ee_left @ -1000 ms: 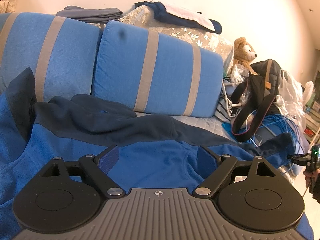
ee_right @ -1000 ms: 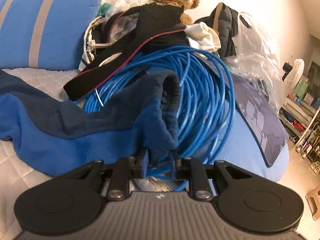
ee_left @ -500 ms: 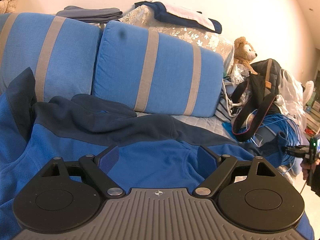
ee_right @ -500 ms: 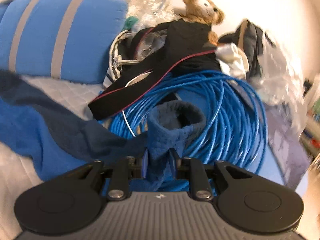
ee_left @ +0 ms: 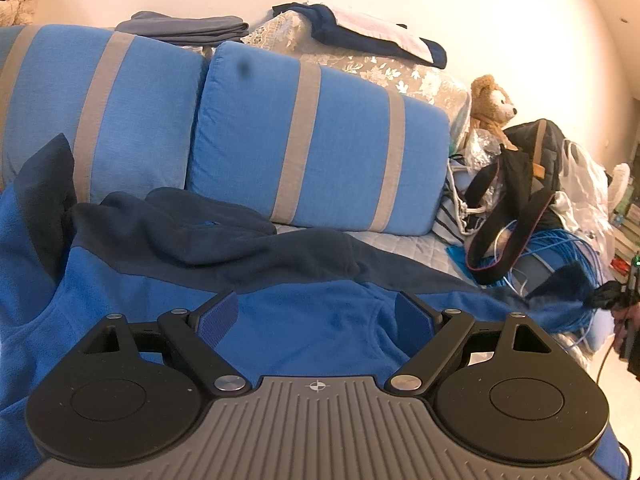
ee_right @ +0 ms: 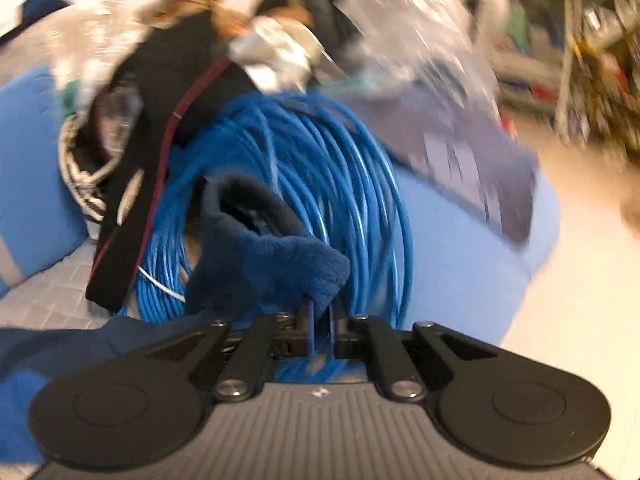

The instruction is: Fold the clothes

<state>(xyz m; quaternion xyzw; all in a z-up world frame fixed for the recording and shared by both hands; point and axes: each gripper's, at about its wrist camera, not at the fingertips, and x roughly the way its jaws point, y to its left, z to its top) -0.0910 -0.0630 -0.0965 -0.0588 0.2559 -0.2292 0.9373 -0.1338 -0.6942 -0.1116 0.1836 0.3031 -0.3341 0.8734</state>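
A blue fleece jacket (ee_left: 312, 320) with navy shoulders and collar lies spread over the sofa seat. My left gripper (ee_left: 316, 312) hovers over its middle, open, with only cloth beneath the fingers. The navy cuff of its right sleeve (ee_right: 264, 252) is lifted off the cable coil, and my right gripper (ee_right: 320, 320) is shut on its edge. In the left wrist view that same sleeve end (ee_left: 564, 284) hangs at the far right, pinched by the right gripper (ee_left: 604, 298), with a hand behind it. The right wrist view is blurred.
Blue cushions with grey stripes (ee_left: 320, 152) back the sofa. A coil of blue cable (ee_right: 340, 184), a black strap (ee_right: 160, 152), a teddy bear (ee_left: 490, 108), bags and plastic wrap crowd the right end. Folded clothes (ee_left: 188, 28) lie on the backrest.
My right gripper closed on the navy cuff, rolled and lifted it up off the cable coil. The left gripper stayed still and open.
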